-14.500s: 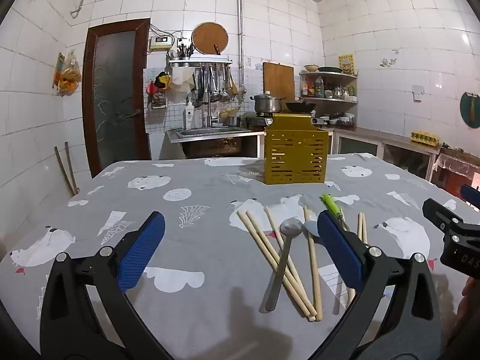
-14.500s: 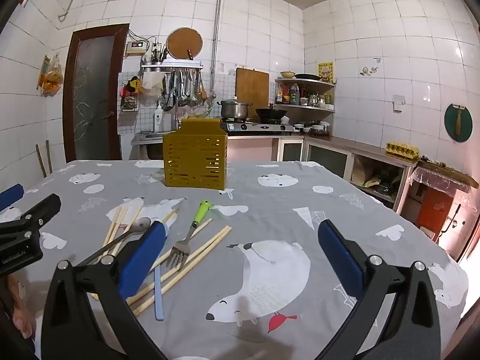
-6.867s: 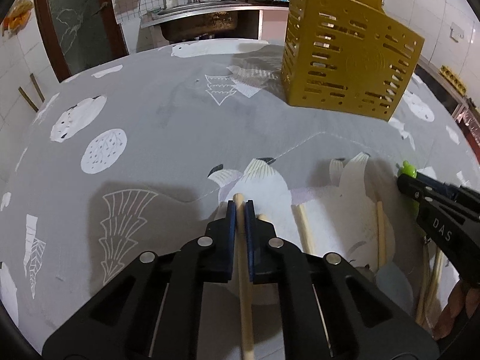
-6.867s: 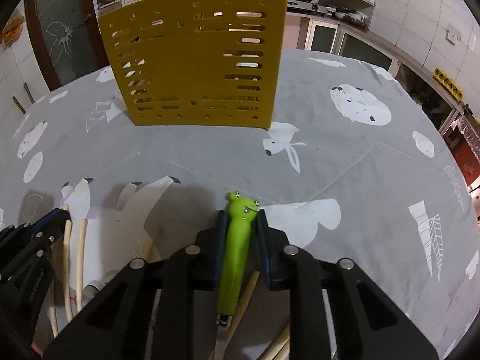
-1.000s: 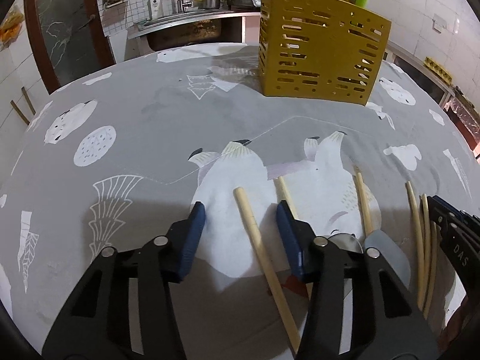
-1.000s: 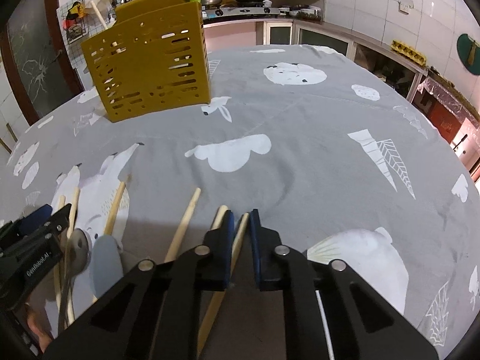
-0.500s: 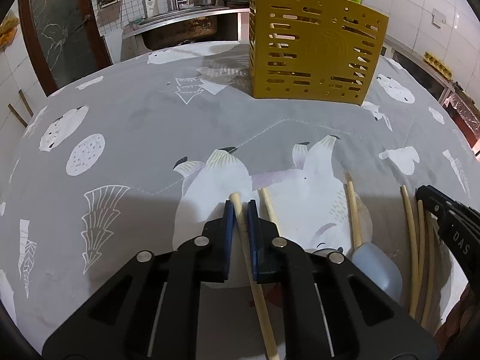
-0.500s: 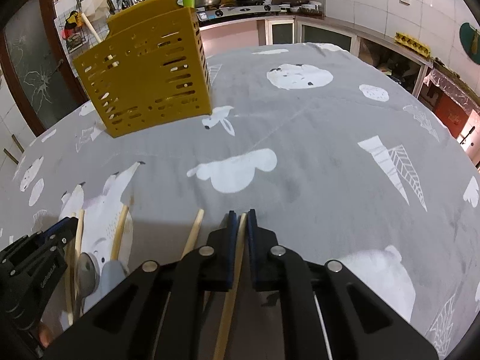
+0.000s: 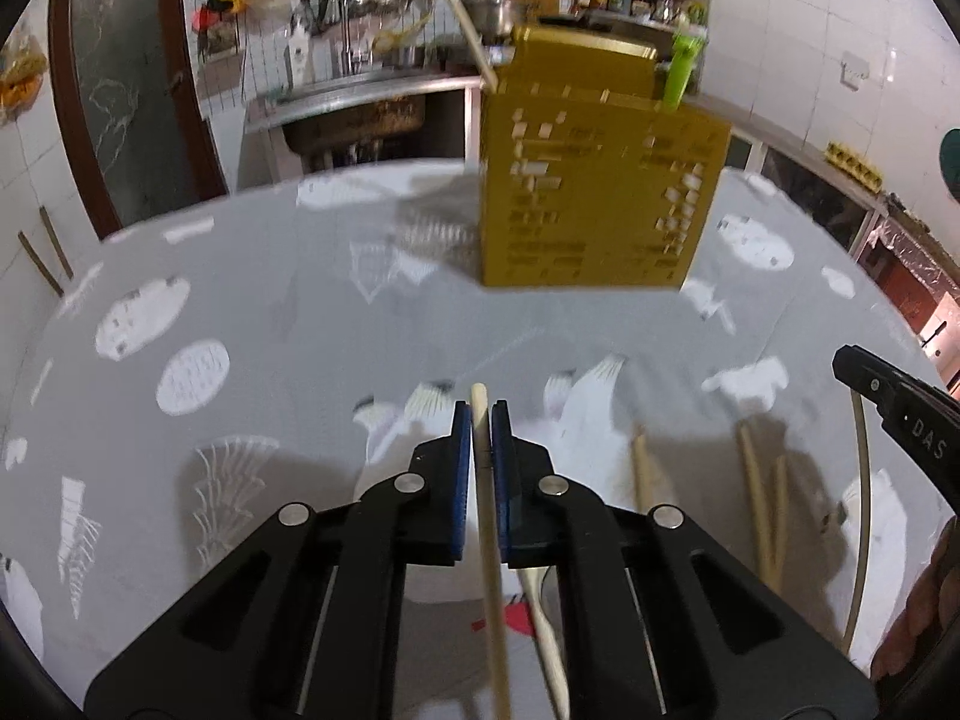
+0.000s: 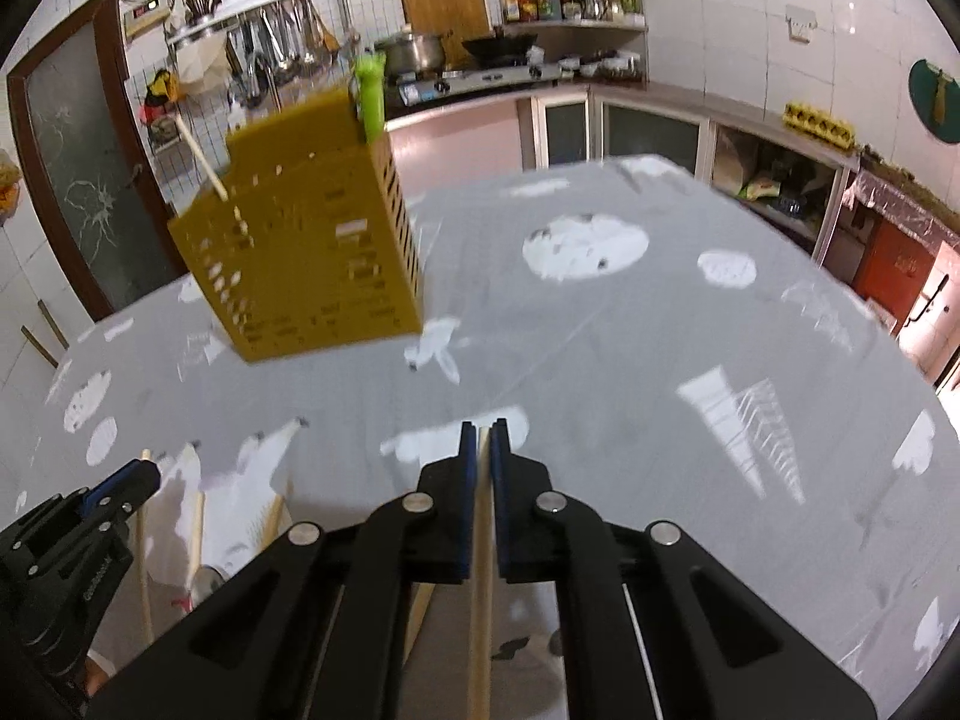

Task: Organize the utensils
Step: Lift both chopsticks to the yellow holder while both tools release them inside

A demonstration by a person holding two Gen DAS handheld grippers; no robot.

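Note:
My left gripper (image 9: 480,417) is shut on a pale wooden chopstick (image 9: 489,534), lifted above the grey tablecloth. My right gripper (image 10: 482,438) is shut on another wooden chopstick (image 10: 482,618), also raised. The yellow slotted utensil holder (image 9: 594,204) stands at the far side of the table; a green-handled fork (image 9: 681,72) and one chopstick (image 9: 471,36) stick out of its top. In the right wrist view the utensil holder (image 10: 306,258) stands to the upper left. More chopsticks (image 9: 759,510) and a spoon (image 9: 549,618) lie on the cloth between the grippers.
The table carries a grey tablecloth (image 10: 660,360) with white animal prints. Behind it are a sink counter (image 9: 360,96), a brown door (image 9: 120,90), and a stove with pots (image 10: 432,60). A person's hand (image 9: 924,594) shows at the right edge.
The left gripper went from open around the chopstick to shut on it. Both grippers then rose off the cloth with their chopsticks, and the holder now sits lower and nearer in both views.

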